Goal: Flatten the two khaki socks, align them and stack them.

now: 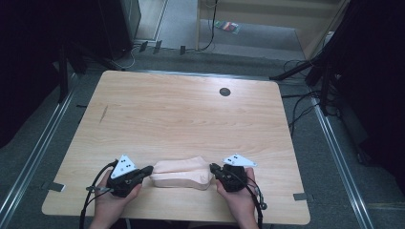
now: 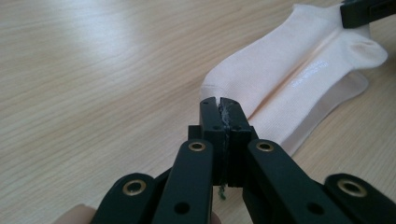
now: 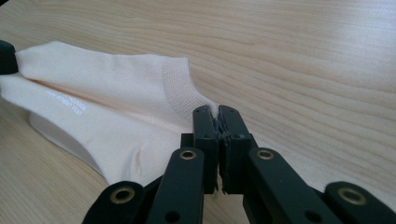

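Note:
A pale peach sock [image 1: 181,172] lies flat near the table's front edge, folded over along its length, with small white print on it [image 2: 308,74]. My left gripper [image 1: 151,170] is at the sock's left end, and in its own view the jaws [image 2: 219,100] stand shut with the sock's rounded end [image 2: 289,60] running in behind the tips. My right gripper [image 1: 212,167] is at the right end. Its jaws [image 3: 215,108] are shut where the ribbed cuff corner of the sock [image 3: 107,102] meets them. Each gripper's tip shows in the other's view at the sock's far end: right gripper [image 2: 366,11], left gripper [image 3: 5,56].
The light wooden table [image 1: 181,114] has a dark round grommet hole [image 1: 224,91] near its far edge. Black stands and cables [image 1: 305,71] cluster on the grey floor at the far right. Metal rails [image 1: 33,157] run along both sides.

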### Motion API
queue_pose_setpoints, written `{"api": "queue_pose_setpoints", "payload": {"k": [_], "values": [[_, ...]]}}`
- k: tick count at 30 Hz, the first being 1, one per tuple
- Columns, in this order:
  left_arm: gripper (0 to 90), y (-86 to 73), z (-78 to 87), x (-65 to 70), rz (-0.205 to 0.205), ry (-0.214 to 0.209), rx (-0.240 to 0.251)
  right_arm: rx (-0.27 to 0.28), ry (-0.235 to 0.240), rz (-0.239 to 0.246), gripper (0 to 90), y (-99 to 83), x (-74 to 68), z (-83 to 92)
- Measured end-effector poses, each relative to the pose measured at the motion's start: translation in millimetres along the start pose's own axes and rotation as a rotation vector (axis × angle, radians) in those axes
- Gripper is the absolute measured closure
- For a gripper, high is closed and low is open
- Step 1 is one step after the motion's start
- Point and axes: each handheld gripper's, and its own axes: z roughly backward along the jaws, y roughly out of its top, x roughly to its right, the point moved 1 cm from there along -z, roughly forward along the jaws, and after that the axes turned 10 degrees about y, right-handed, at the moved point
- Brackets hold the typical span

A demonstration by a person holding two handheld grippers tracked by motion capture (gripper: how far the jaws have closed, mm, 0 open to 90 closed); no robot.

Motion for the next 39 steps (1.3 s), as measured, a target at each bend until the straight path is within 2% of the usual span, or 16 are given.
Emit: {"api": "queue_pose_setpoints", "payload": {"k": [8, 18, 22, 23, 24, 26, 28, 29, 32, 36, 37, 38, 39], "values": [[90.0, -7.1, -9.9, 4.0, -0.024, -0.009, -0.046, -0.005, 0.001, -0.007, 87.3, -7.8, 1.7, -0.1], [90.0, -11.0, -16.7, 6.7, -0.063, 0.014, -0.07, -0.005, 0.007, 0.011, 87.1, -9.5, -2.2, -3.1], [90.0, -11.2, -16.9, 6.9, -0.072, 0.016, -0.069, -0.033, 0.019, 0.018, 86.3, -13.9, -2.2, -8.8], [90.0, -11.5, -16.5, 6.9, -0.074, 0.018, -0.063, -0.041, 0.037, 0.003, 79.6, -16.0, -0.7, -11.8], [90.0, -11.5, -16.5, 6.9, -0.074, 0.018, -0.063, -0.041, 0.037, 0.003, 79.6, -16.0, -0.7, -11.8], [90.0, -12.3, -16.3, 5.6, -0.071, 0.018, -0.052, -0.034, 0.043, -0.008, 66.3, -16.9, 0.7, -13.7], [86.9, -13.5, -16.6, 4.5, -0.058, -0.002, -0.042, -0.016, 0.043, -0.014, 63.9, -17.3, 1.3, -13.0], [75.5, -13.7, -16.5, 3.7, -0.059, 0.001, -0.04, 0.002, 0.041, -0.02, 64.2, -17.0, 1.7, -11.2], [73.7, -14.1, -15.7, 1.1, -0.039, -0.016, -0.036, 0.015, 0.047, -0.026, 68.8, -16.1, 2.4, -10.4], [80.1, -14.1, -17.3, -0.1, -0.027, -0.016, -0.043, -0.001, 0.049, -0.018, 72.4, -16.7, 0.7, -13.0], [81.7, -14.2, -17.6, 1.3, -0.036, -0.012, -0.041, -0.013, 0.042, 0.004, 80.0, -17.7, -1.4, -14.4], [83.5, -14.2, -17.6, 1.3, -0.036, -0.012, -0.041, -0.013, 0.042, 0.004, 80.0, -17.7, -1.4, -14.4], [83.5, -14.1, -17.3, 2.0, -0.042, -0.003, -0.039, -0.017, 0.04, 0.011, 84.6, -17.9, -2.6, -14.5]]}}
